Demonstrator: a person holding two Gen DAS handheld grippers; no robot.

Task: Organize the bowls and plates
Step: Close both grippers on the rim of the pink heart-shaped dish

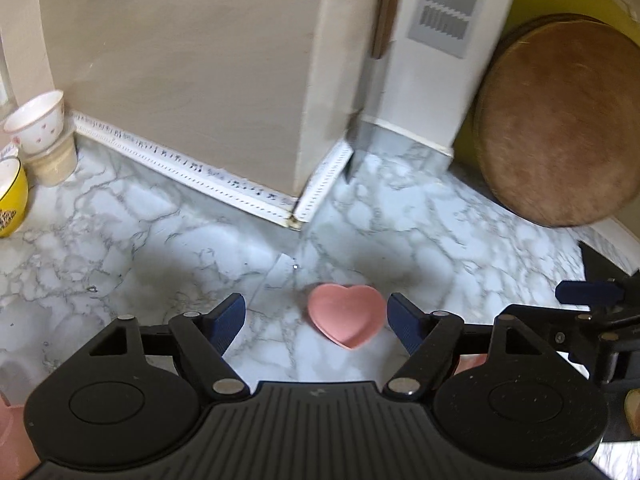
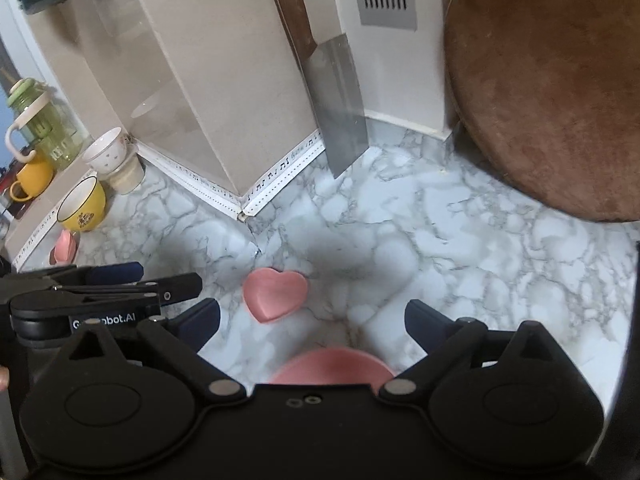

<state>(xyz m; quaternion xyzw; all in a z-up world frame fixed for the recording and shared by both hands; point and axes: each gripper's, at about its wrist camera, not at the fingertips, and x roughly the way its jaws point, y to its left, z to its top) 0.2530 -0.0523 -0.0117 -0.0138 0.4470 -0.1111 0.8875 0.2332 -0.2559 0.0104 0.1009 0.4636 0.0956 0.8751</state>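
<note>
Left claw apart, empty; right claw apart, empty. Pink heart dish on marble table, untouched.

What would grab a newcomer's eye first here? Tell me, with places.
The pink heart-shaped dish lies alone on the marble counter, just ahead of both open tongs. A big round brown board leans at the right, and a cleaver stands propped against the back wall. Far left, a yellow bowl sits by stacked cups.
</note>
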